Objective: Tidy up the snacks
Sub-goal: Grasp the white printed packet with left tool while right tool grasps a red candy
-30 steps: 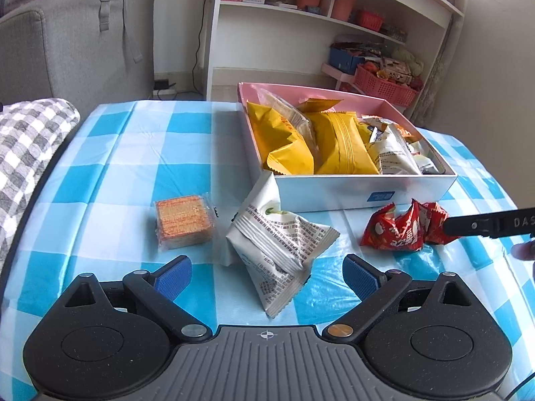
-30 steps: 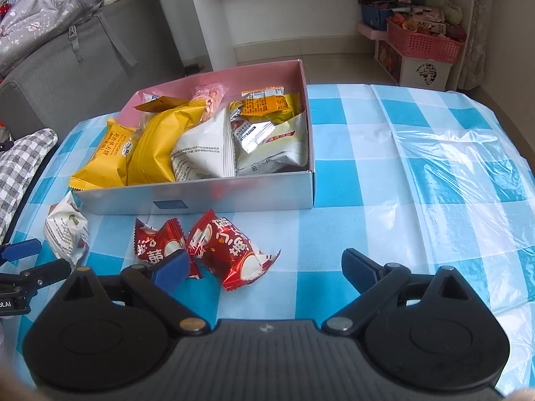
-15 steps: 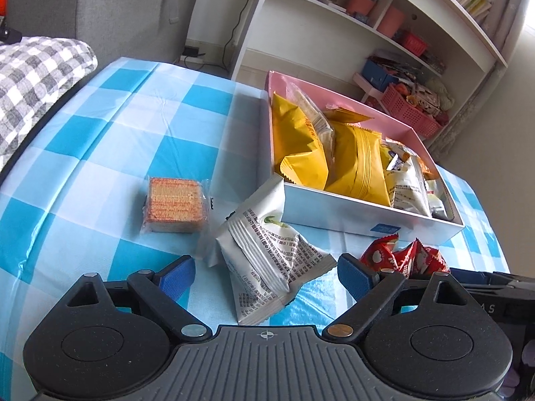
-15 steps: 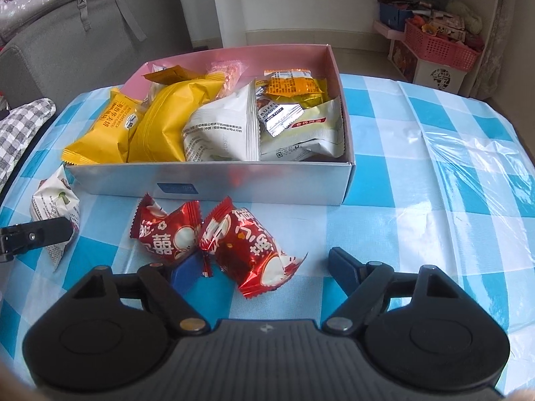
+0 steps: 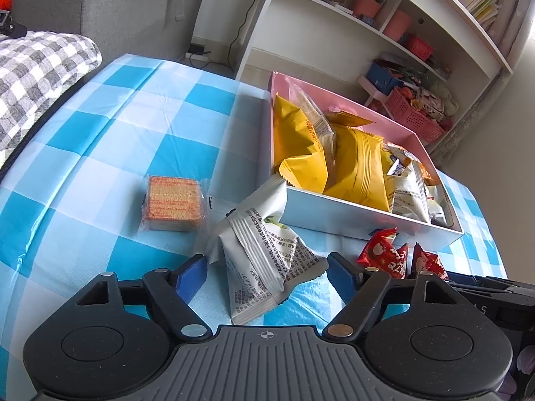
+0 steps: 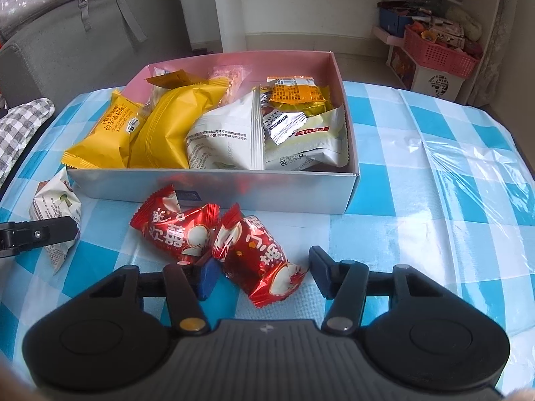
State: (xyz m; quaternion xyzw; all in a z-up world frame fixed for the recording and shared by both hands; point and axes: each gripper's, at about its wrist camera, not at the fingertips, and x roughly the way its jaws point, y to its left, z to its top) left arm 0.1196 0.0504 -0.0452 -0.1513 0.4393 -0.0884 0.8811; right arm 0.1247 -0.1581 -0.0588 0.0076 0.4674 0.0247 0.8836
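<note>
Most snacks are already in the pink box (image 6: pixel 347 180), but 4 remain on the table (image 5: pixel 100 140): my left gripper (image 5: pixel 267 272) is spread around the white packet (image 5: pixel 264 250), my right gripper (image 6: pixel 264 274) is spread around 1 of the 2 red candies (image 6: pixel 264 260), and the wafer pack (image 5: pixel 174 202) lies untouched.

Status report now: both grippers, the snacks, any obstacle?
Left gripper open around white packet. Right gripper open around red candy. Box right behind; second red candy touching.
</note>
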